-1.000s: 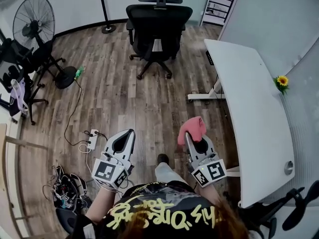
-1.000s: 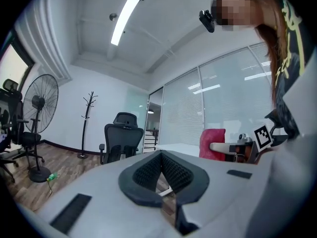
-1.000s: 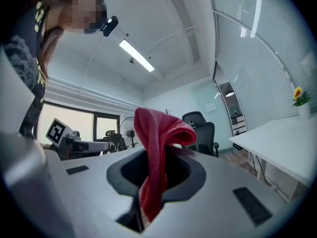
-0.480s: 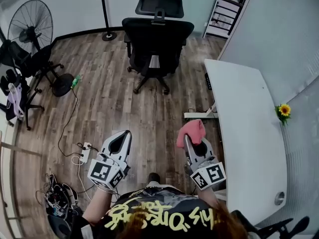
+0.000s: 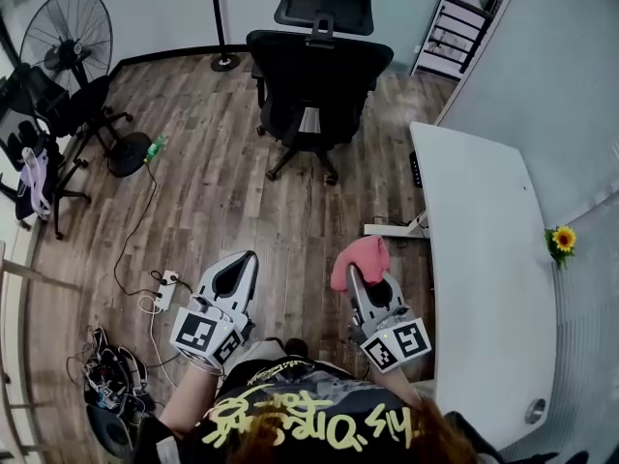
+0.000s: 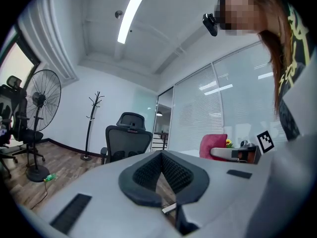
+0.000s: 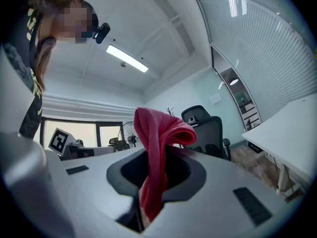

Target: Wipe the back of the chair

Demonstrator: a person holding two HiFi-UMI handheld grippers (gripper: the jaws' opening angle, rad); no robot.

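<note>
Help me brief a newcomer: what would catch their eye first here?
The pink cloth clamped in the right gripper stands out, low in the head view's centre. Beyond it, across the wood floor, stands a black office chair. The left gripper is shut and empty.

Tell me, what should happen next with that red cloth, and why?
Probably step forward and carry the right gripper toward the black office chair: the red cloth is clamped in its fingers, but the chair stands well apart across the wooden floor.
</note>
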